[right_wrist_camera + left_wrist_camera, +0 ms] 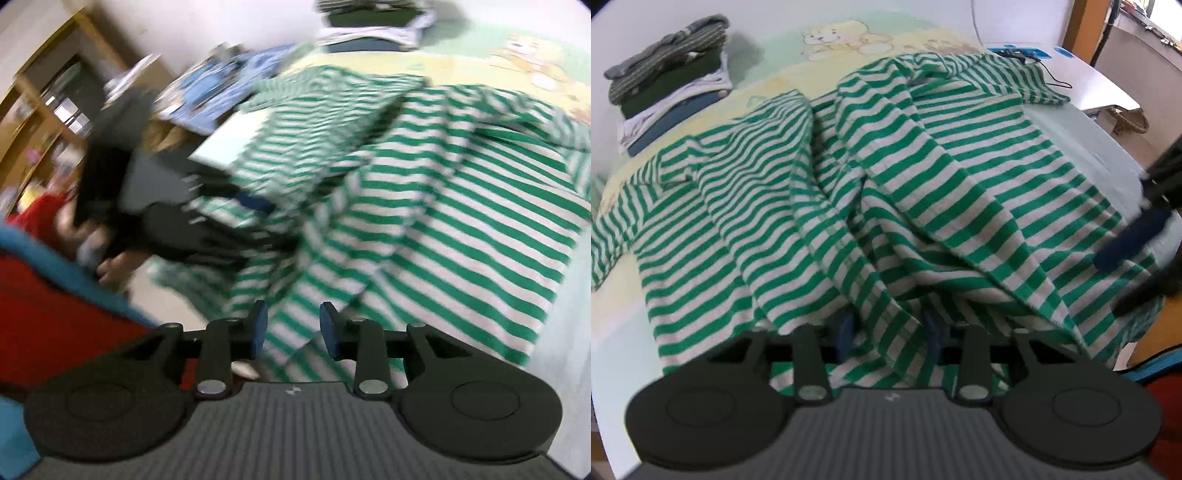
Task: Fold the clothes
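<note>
Striped shirt (923, 192) drapes over left gripper (890, 332) — grip unclear; right gripper (293, 328) parted, straddling hem; folded stack (668, 81) beyond.

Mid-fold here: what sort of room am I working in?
Probably a lived-in home room: a striped shirt lies on a bear-print sheet, a stack of folded clothes waits behind it, and wooden shelves hold clutter.

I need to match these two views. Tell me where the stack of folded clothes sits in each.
Left wrist: stack at upper left, behind the striped shirt.
Right wrist: stack at the top edge, right of centre, blurred, beyond the shirt.
Shared landmark: the bear print on the sheet.
</note>
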Demonstrator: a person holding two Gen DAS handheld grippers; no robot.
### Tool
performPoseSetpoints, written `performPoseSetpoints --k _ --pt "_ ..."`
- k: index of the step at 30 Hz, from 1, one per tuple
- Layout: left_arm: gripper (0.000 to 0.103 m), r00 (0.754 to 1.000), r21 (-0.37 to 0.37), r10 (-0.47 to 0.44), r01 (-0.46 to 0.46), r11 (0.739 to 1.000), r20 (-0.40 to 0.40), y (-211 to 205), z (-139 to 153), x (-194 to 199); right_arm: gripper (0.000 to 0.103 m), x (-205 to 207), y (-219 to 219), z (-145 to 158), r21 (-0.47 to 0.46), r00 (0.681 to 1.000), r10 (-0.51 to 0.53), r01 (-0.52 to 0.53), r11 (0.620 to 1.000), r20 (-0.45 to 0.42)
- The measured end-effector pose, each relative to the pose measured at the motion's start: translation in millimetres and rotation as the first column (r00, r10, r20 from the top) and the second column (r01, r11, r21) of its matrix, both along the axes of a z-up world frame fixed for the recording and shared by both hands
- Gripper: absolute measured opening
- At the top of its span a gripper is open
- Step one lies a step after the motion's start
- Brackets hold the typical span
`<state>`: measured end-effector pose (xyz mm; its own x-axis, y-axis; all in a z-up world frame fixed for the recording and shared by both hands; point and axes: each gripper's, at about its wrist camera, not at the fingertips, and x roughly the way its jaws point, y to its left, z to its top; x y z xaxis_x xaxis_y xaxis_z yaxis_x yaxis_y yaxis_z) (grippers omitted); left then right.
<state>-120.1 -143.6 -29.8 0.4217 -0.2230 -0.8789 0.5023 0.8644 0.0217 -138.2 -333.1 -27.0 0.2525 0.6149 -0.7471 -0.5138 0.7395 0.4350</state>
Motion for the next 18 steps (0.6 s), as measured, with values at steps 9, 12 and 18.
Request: performPoseSetpoints --k 9,12,18 --pt "0.007 0.985 0.039 0.128 -0.133 0.990 0.114 33.2 62.0 -15.3 0.038 20.6 0.4 -30.6 0.069 0.990 -0.047 0.056 0.996 -0.133" --pt "0.007 0.970 0.041 0.180 -0.190 0.981 0.164 46.2 85.9 -19.8 0.038 20.4 6.1 -33.3 0.065 0.992 -0.002 0.011 0.998 -0.130" --pt "0.009 0.955 0.083 0.248 -0.264 0.961 0.163 60.6 73.5 -16.5 0.039 12.3 21.2 -28.3 0.023 0.991 0.136 -0.136 0.990 0.002"
